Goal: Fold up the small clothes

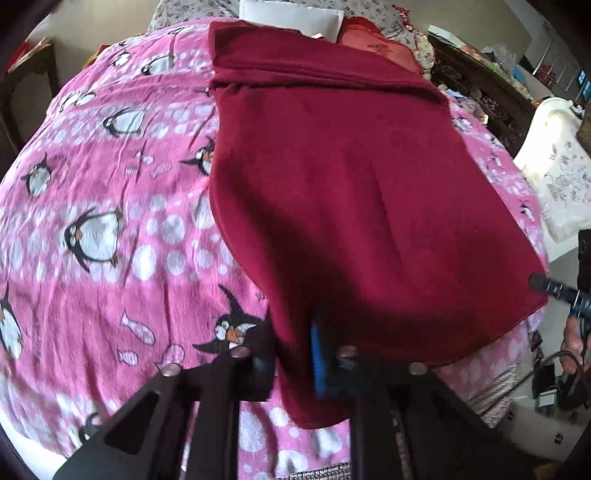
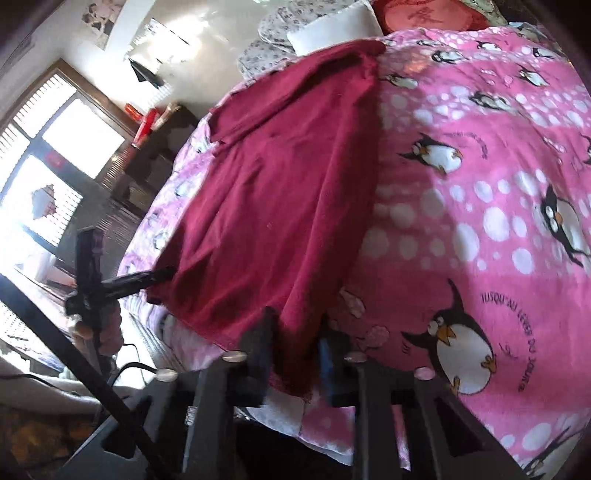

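A dark red garment (image 1: 332,177) lies spread on a pink penguin blanket (image 1: 110,192), its far part folded across at the top. My left gripper (image 1: 295,362) is shut on the garment's near left corner. My right gripper (image 2: 295,354) is shut on the garment's (image 2: 277,192) near right corner. The right gripper's tip also shows at the right edge of the left wrist view (image 1: 546,286), and the left gripper at the left of the right wrist view (image 2: 155,277). The near hem is lifted a little off the blanket (image 2: 461,184).
White and red pillows (image 1: 295,14) lie beyond the garment. A dark wooden cabinet (image 1: 480,88) and a white appliance (image 1: 554,166) stand to the right of the bed. A bright window (image 2: 55,155) and dark furniture are on the left in the right wrist view.
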A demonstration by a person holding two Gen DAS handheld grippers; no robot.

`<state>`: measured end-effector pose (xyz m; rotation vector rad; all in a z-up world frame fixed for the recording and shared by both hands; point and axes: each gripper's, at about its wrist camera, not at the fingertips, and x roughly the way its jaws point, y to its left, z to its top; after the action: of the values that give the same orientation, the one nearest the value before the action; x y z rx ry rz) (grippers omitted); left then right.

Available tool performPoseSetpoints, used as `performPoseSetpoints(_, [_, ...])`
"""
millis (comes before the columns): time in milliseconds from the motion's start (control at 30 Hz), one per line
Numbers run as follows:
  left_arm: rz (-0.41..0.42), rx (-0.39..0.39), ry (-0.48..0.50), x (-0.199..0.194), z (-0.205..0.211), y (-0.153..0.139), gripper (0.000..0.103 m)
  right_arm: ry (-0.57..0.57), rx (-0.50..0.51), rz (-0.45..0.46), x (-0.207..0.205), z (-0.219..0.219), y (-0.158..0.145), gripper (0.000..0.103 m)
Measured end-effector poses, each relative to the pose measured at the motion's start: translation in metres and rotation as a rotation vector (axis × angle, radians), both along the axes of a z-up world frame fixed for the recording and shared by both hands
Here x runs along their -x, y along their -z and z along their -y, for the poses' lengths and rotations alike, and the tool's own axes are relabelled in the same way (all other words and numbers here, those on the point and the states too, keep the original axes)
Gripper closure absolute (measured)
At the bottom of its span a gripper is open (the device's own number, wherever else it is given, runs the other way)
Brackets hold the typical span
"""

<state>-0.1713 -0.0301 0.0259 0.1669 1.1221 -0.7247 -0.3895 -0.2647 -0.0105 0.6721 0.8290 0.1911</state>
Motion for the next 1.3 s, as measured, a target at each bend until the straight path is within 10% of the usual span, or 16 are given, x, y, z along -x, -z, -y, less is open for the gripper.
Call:
performPoseSetpoints(500, [0.117, 0.217, -0.078, -0.152, 0.033, -0.129, 0.092, 0.096, 0.068, 0.323, -0.145, 0.071, -0.123, 0.093])
performPoseSetpoints(733, [0.068, 0.176, -0.173, -0.272, 0.1, -0.115, 0.092, 0.219, 0.072, 0.254, -0.262, 0.137, -0.112, 0.093])
performPoseSetpoints(933, [-0.059, 0.128, -0.205, -0.333, 0.131, -0.076, 0.087, 0.333, 0.027, 0.051, -0.334, 0.189, -0.043, 0.078])
performPoseSetpoints(1000, [-0.068, 0.145, -0.182, -0.332, 0.126, -0.081, 0.083, 0.347, 0.057, 0.061, -0.327, 0.19, -0.043, 0.071])
performPoseSetpoints(1033, [-0.05, 0.148, -0.183, -0.33, 0.122, -0.086, 0.073, 0.369, 0.073, 0.085, -0.314, 0.19, -0.049, 0.049])
performPoseSetpoints(1100, [0.106, 0.117, -0.26, -0.321, 0.101, -0.108, 0.024, 0.435, 0.104, 0.117, -0.292, 0.192, -0.061, 0.027])
performPoseSetpoints(1300, [0.199, 0.149, -0.247, -0.289, 0.074, -0.13, 0.022, 0.281, 0.219, 0.173, -0.273, 0.156, -0.093, 0.038])
